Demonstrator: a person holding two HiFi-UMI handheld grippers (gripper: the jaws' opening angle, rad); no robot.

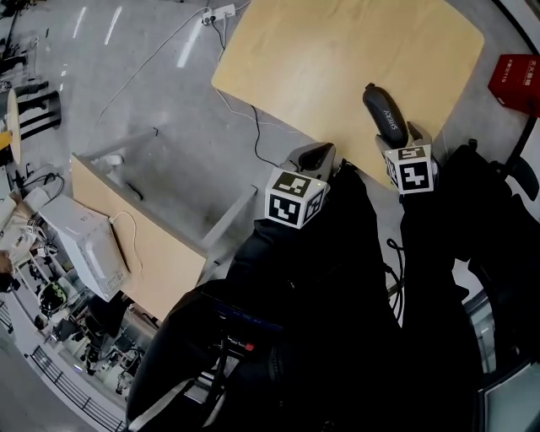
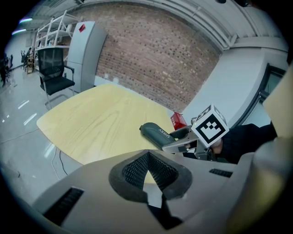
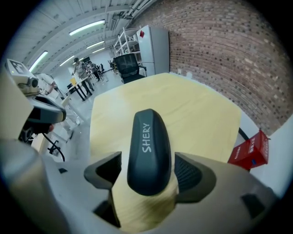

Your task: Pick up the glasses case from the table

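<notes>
Black clothing of the person fills the lower half of the head view, and from it the two grippers reach toward the near edge of a pale rounded wooden table point(image 1: 337, 59). On that edge lies the dark grey, oblong hard-shell glasses case point(image 1: 386, 114), with the right gripper point(image 1: 398, 139) set over its near end, while the left gripper point(image 1: 314, 154) hangs just off the table edge, well clear of the case. A red cardboard box point(image 1: 516, 83) stands on the floor beyond the table's right side, and a white power strip point(image 1: 221, 13) with its trailing black cable point(image 1: 253, 118) lies on the grey floor to the left; neither is near the case. In the left gripper view, the left gripper point(image 2: 149, 160) has its ribbed pads drawn together with nothing between them, and past it the case point(image 2: 155, 134) rests flat on the table point(image 2: 100, 123) with the right gripper point(image 2: 183, 141) at its end and the red box point(image 2: 178, 121) behind. In the right gripper view, the right gripper point(image 3: 147, 171) stands spread wide with the case point(image 3: 149, 151) lying lengthwise between the jaws, a sliver of tabletop showing on either side, so the pads are not pressing on it. By these views the approach looks finished, with closing on the case and lifting it left to do; nothing blocks the way.
</notes>
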